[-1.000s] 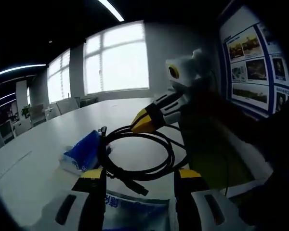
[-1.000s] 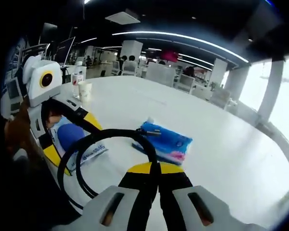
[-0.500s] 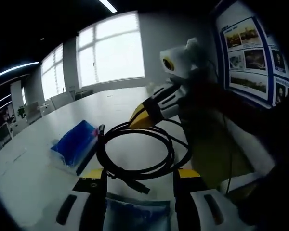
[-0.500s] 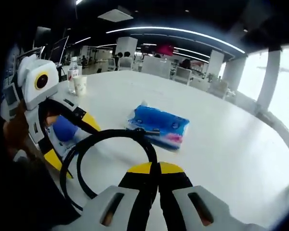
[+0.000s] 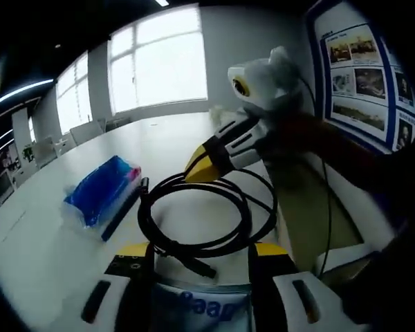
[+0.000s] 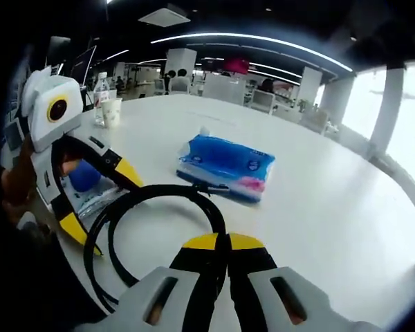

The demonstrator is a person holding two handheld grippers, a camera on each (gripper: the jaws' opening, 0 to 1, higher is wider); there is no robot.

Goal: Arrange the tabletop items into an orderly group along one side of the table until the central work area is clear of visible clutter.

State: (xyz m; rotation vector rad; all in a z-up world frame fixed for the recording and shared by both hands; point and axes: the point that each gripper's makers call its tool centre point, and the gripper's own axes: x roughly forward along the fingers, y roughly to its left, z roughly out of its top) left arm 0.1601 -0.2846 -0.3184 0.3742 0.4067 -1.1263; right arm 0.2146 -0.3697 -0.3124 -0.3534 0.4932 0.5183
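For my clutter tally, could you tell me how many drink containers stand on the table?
2: a clear plastic bottle and a white paper cup beside it, at the white table's far edge; others may be hidden.

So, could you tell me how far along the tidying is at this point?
Little looks done: the blue tissue pack sits out on the white table, with a paper cup and bottle far off. In hand: the right gripper has its jaws shut on the coiled black cable. The left gripper is open over a blue-printed packet. Grouping remains.

Both views look low across the table (image 6: 318,207), sharing the cable (image 5: 194,221).
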